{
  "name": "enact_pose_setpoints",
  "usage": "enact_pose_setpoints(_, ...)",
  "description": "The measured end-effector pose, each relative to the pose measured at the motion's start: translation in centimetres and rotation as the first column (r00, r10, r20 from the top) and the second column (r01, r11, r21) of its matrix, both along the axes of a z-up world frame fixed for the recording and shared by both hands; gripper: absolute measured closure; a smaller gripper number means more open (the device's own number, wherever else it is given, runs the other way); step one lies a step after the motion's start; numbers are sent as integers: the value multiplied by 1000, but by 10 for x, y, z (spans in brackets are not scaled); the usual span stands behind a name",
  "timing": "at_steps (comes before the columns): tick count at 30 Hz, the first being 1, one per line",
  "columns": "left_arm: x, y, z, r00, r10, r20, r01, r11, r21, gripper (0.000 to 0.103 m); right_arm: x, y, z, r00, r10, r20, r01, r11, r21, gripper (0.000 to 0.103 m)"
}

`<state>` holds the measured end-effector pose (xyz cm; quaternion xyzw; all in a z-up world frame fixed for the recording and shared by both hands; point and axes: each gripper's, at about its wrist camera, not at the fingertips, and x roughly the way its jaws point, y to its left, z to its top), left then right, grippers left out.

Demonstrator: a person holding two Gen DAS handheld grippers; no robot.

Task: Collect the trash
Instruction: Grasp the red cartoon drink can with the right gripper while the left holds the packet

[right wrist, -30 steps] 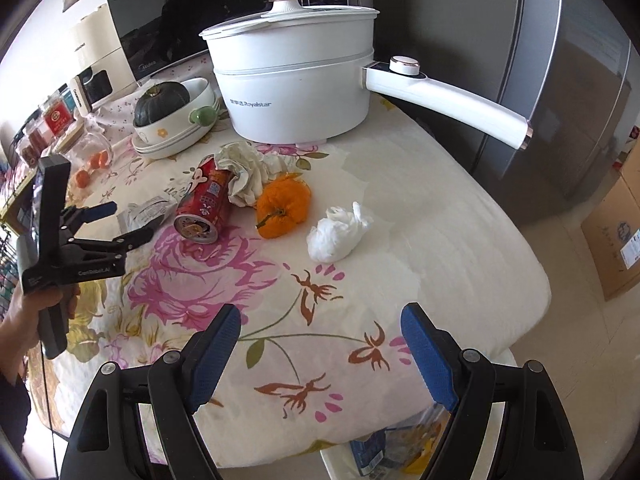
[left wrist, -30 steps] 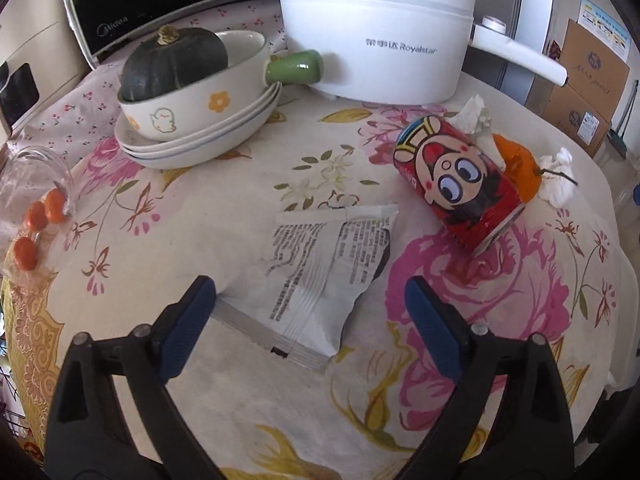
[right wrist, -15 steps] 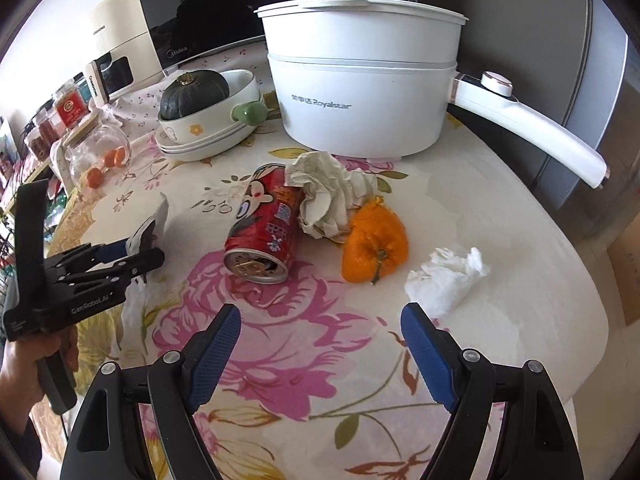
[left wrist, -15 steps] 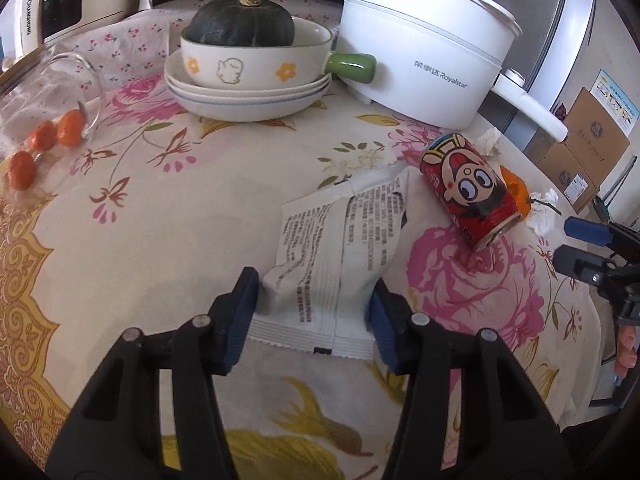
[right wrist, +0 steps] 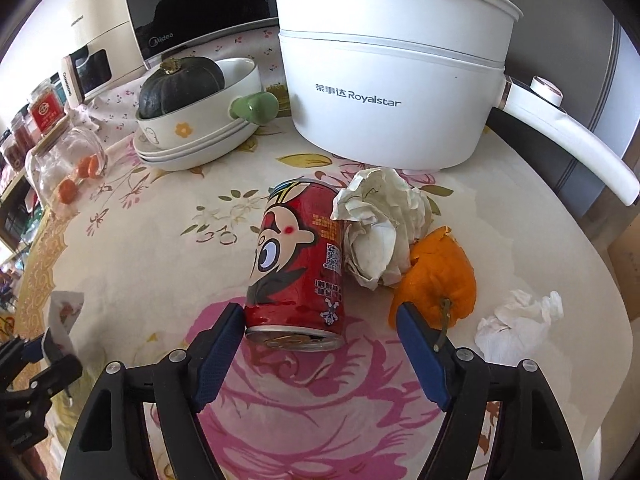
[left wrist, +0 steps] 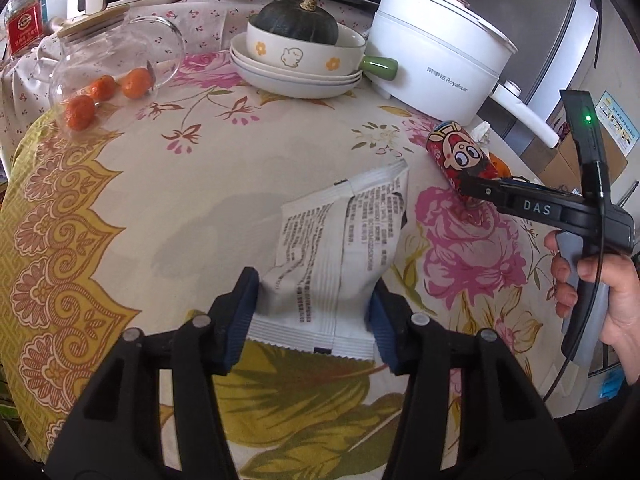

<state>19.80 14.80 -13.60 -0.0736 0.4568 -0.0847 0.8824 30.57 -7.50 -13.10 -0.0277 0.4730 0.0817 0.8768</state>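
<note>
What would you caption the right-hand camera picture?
Right gripper, jaws open, closing in around a tipped red can beside crumpled paper and orange peel.

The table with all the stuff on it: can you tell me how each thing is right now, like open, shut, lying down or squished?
Left gripper: shut on the white printed wrapper.
White printed wrapper: pinched at its near end.
Right gripper: open, jaws closing around the can's near end.
Red cartoon drink can: on its side, opened.
White paper ball: crumpled.
White tissue: crumpled.
Orange peel: hollow, torn.
Glass jar: tipped over.
White electric pot: lid on.
</note>
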Motion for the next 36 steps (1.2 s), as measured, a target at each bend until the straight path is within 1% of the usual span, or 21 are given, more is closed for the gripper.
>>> enact_pose_setpoints(1, -1, 0, 0, 1000, 0, -4, 0, 1000, -3, 48, 1, 0, -2, 1000, -1, -3, 1, 1000, -2, 29)
enact_pose_setpoints(3, -2, -2, 0, 1000, 0, -10, 0, 1000, -5, 48, 4, 1, -5, 1000, -1, -15, 1, 1000, 0, 40)
enact_pose_setpoints(4, -3, -3, 0, 1000, -2, -12, 2, 1000, -5, 48, 5, 1, -7, 1000, 2, -28, -2, 1000, 12, 50)
enact_pose_setpoints(7, -6, -9, 3, 1000, -12, -15, 12, 1000, 6, 48, 0, -1, -5, 999, -1, -33, 2, 1000, 28, 50)
enact_pose_setpoints(9, -10, -14, 8, 1000, -19, -12, 19, 1000, 16, 48, -7, -2, 1, 1000, 14, -28, -13, 1000, 28, 50)
enact_pose_setpoints(16, -24, -32, 32, 999, -46, 8, 46, 998, 42, 48, -41, -16, 34, 997, 75, 16, -75, 997, 16, 51)
enact_pose_setpoints(25, -49, -54, 60, 998, -64, 27, 62, 997, 52, 48, -97, -50, 60, 993, 113, 41, -112, 993, -22, 52)
enact_pose_setpoints(31, -65, -69, 73, 997, -72, 33, 70, 996, 53, 48, -126, -78, 73, 994, 97, 44, -97, 995, -17, 52)
enact_pose_setpoints(34, -73, -79, 78, 996, -84, 39, 81, 995, 65, 48, -143, -89, 81, 993, 99, 60, -99, 995, -13, 52)
enact_pose_setpoints(36, -78, -86, 80, 995, -91, 44, 87, 994, 69, 48, -152, -94, 86, 990, 106, 87, -104, 994, -31, 52)
